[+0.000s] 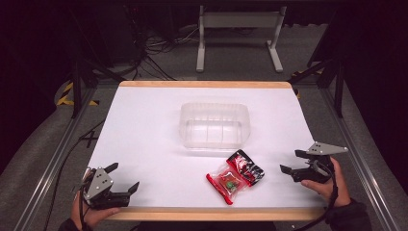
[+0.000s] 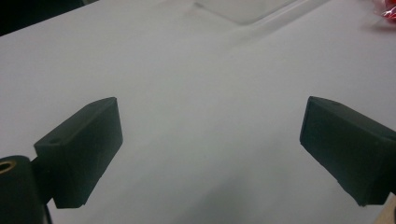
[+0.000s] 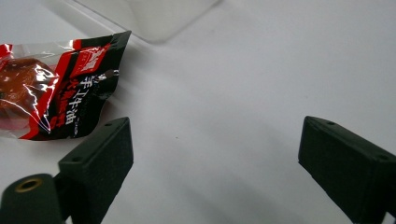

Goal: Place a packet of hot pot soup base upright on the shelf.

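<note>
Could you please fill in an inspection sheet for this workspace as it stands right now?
Surface: white table with wooden edges.
Job's things: clear plastic tub, empty, mid-table; black-red packet and red-edged clear packet overlapping in front of it.
Clutter: nothing seen.
Grippers: left tongs and right tongs open, empty, near the front corners.
Cables: loose bundle on the floor behind.
Surroundings: grey floor, white frame stand, dark room.

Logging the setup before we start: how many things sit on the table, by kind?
Clear plastic container: 1
Red and clear snack packet: 1
Black and red snack packet: 1
Total: 3
</note>
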Tool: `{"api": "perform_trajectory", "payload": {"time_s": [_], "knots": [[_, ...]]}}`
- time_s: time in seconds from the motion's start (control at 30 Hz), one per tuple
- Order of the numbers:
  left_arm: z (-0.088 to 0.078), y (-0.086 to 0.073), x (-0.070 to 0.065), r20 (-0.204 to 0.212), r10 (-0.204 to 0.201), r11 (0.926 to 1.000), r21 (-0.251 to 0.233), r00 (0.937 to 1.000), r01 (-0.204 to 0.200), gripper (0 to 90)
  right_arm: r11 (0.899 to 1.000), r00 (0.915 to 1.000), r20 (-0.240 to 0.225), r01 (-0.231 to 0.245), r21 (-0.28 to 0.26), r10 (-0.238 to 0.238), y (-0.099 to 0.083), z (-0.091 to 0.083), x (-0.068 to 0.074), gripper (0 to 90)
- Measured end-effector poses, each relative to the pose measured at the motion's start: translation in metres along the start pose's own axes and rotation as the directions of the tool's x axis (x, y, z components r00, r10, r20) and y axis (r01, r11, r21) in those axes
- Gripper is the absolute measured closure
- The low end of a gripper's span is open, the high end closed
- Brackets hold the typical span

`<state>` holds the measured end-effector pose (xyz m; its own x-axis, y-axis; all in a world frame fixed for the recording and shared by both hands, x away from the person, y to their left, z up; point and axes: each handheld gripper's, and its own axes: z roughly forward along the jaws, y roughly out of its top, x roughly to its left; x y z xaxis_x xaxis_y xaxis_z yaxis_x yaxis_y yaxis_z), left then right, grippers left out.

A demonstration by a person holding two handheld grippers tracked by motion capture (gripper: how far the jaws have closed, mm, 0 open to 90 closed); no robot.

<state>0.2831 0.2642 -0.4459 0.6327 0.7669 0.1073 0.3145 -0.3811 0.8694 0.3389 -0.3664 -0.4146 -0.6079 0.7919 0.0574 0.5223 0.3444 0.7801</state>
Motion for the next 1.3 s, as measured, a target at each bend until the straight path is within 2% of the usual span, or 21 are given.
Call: {"api": "perform_trajectory", "payload": {"time_s": [0.13, 0.23, 0.3, 0.33, 0.4, 0.47, 0.57, 0.63, 0.67, 0.7, 0.77, 0.83, 0.9, 0.93, 1.03, 1.07, 1.13, 1.2, 1.23, 1.3], "knots": [[-0.002, -0.003, 0.006, -0.005, -0.029, 0.9995, -0.008, 0.9996, 0.029, 7.0, 0.999, 0.9986, 0.004, -0.052, 0.008, 0.052, -0.005, 0.000, -0.005, 11.5], [-0.002, -0.005, 0.009, -0.005, -0.048, 0.9987, -0.016, 0.9989, 0.048, 7.1, 0.998, 0.9983, 0.001, -0.058, 0.015, 0.058, -0.008, 0.002, -0.007, 12.4], [-0.001, -0.006, 0.009, -0.007, -0.043, 0.9990, -0.011, 0.9991, 0.042, 7.2, 0.998, 0.9983, 0.003, -0.059, 0.020, 0.059, -0.009, 0.003, -0.007, 13.9], [-0.001, -0.006, 0.009, -0.008, -0.038, 0.9993, -0.005, 0.9993, 0.038, 7.2, 0.997, 0.9975, -0.020, -0.067, 0.028, 0.068, -0.010, 0.005, -0.007, 16.4], [0.000, -0.006, 0.009, -0.007, -0.030, 0.9996, -0.003, 0.9995, 0.030, 7.2, 0.997, 0.9969, -0.028, -0.073, 0.032, 0.074, -0.011, 0.006, -0.006, 17.4], [0.000, -0.006, 0.007, -0.002, -0.028, 0.9996, -0.001, 0.9996, 0.028, 7.2, 0.995, 0.9942, -0.066, -0.081, 0.049, 0.085, -0.010, 0.009, -0.003, 18.5], [0.002, -0.006, 0.006, 0.003, -0.023, 0.9997, 0.005, 0.9997, 0.023, 7.3, 0.992, 0.9851, -0.128, -0.107, 0.063, 0.114, -0.009, 0.014, 0.003, 15.4], [0.003, -0.006, 0.006, 0.003, -0.019, 0.9998, 0.004, 0.9998, 0.019, 7.5, 0.988, 0.9711, -0.196, -0.119, 0.100, 0.137, -0.008, 0.021, 0.010, 14.9], [0.003, -0.006, 0.006, 0.005, -0.017, 0.9999, 0.004, 0.9999, 0.017, 7.5, 0.986, 0.9679, -0.211, -0.113, 0.122, 0.137, -0.007, 0.024, 0.013, 14.9], [0.003, -0.005, 0.005, 0.005, -0.016, 0.9999, 0.005, 0.9999, 0.016, 7.5, 0.985, 0.9683, -0.212, -0.104, 0.135, 0.132, -0.006, 0.026, 0.016, 14.5], [0.004, -0.005, 0.004, 0.009, -0.015, 0.9999, 0.003, 0.9998, 0.015, 7.5, 0.982, 0.9551, -0.254, -0.117, 0.145, 0.152, -0.005, 0.032, 0.021, 14.5], [0.004, -0.005, 0.004, 0.008, -0.012, 0.9999, 0.004, 0.9999, 0.012, 7.5, 0.981, 0.9545, -0.253, -0.121, 0.152, 0.157, -0.003, 0.035, 0.025, 13.8], [0.005, -0.004, 0.003, 0.010, -0.007, 1.0000, 0.000, 0.9999, 0.007, 7.6, 0.978, 0.9486, -0.265, -0.135, 0.158, 0.173, -0.001, 0.038, 0.027, 13.8], [0.005, -0.004, 0.003, 0.012, -0.004, 1.0000, 0.003, 0.9999, 0.004, 7.6, 0.978, 0.9486, -0.265, -0.135, 0.158, 0.173, -0.001, 0.038, 0.027, 13.8], [0.006, -0.003, 0.001, 0.018, 0.005, 1.0000, 0.007, 0.9998, -0.005, 7.6, 0.977, 0.9407, -0.293, -0.124, 0.172, 0.171, 0.003, 0.044, 0.034, 13.7], [0.007, -0.002, 0.000, 0.018, 0.007, 0.9999, 0.011, 0.9998, -0.007, 7.6, 0.974, 0.9247, -0.335, -0.123, 0.190, 0.182, 0.006, 0.048, 0.039, 13.7], [0.007, -0.002, -0.001, 0.022, 0.003, 0.9999, 0.010, 0.9997, -0.003, 7.6, 0.971, 0.9113, -0.363, -0.126, 0.205, 0.195, 0.009, 0.053, 0.043, 13.4], [0.007, -0.002, -0.001, 0.023, 0.006, 0.9999, 0.009, 0.9997, -0.006, 7.6, 0.962, 0.8805, -0.416, -0.136, 0.237, 0.227, 0.013, 0.059, 0.049, 12.4], [0.007, -0.002, -0.001, 0.023, 0.006, 0.9999, 0.009, 0.9997, -0.006, 7.6, 0.962, 0.8805, -0.416, -0.136, 0.237, 0.227, 0.013, 0.059, 0.049, 12.4], [0.008, -0.001, -0.002, 0.025, 0.009, 0.9999, 0.009, 0.9996, -0.010, 7.6, 0.956, 0.8599, -0.450, -0.132, 0.261, 0.241, 0.018, 0.066, 0.052, 12.2]]}}
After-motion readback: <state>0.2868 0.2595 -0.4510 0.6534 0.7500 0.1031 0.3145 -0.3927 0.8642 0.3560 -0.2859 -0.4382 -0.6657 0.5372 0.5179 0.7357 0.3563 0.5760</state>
